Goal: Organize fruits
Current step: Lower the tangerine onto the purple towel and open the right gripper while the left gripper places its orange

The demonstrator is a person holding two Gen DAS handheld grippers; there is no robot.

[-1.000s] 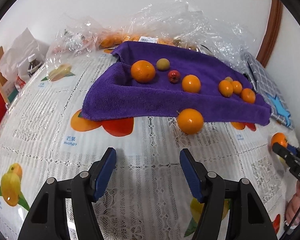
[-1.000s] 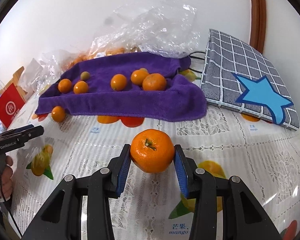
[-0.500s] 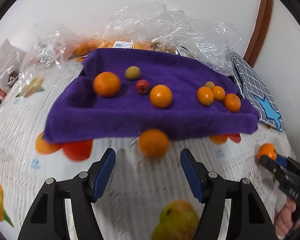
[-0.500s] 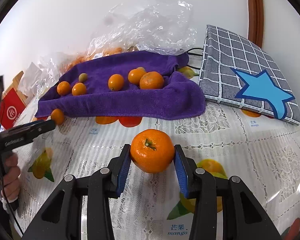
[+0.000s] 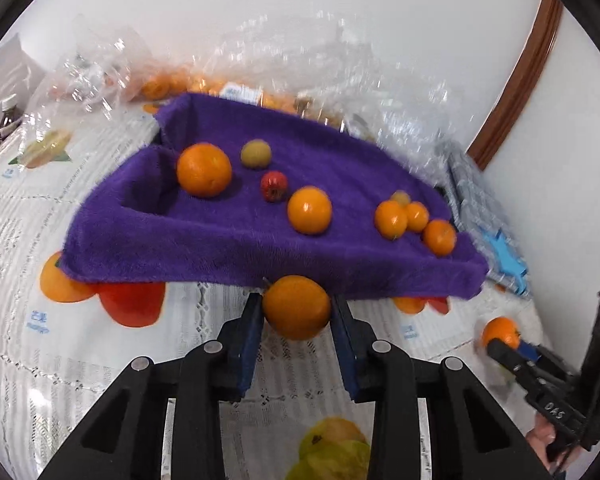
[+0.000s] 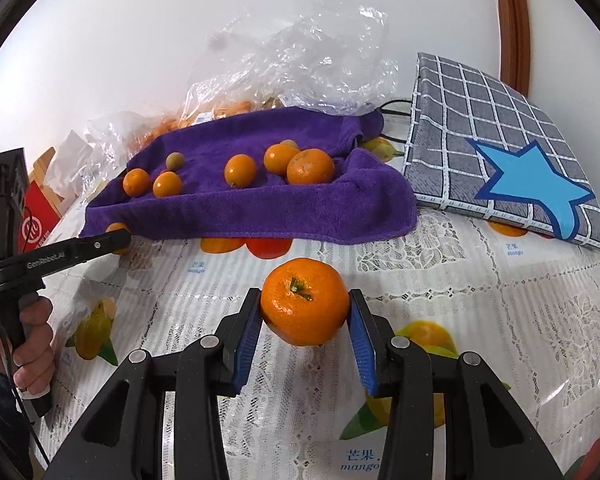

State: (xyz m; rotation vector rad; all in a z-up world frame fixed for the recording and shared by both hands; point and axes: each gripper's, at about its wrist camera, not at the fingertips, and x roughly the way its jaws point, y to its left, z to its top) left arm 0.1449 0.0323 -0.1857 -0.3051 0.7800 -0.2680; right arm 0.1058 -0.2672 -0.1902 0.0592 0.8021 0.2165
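on left gripper (image 6: 116, 240), "GenRobot.AI"; on tablecloth (image 6: 420, 280), "mango".

The left gripper (image 5: 296, 314) advanced and closed its jaws on the orange (image 5: 296, 306).

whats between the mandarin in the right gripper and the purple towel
In the right wrist view, only bare lace tablecloth with printed fruit separates the stemmed orange mandarin from the purple towel.
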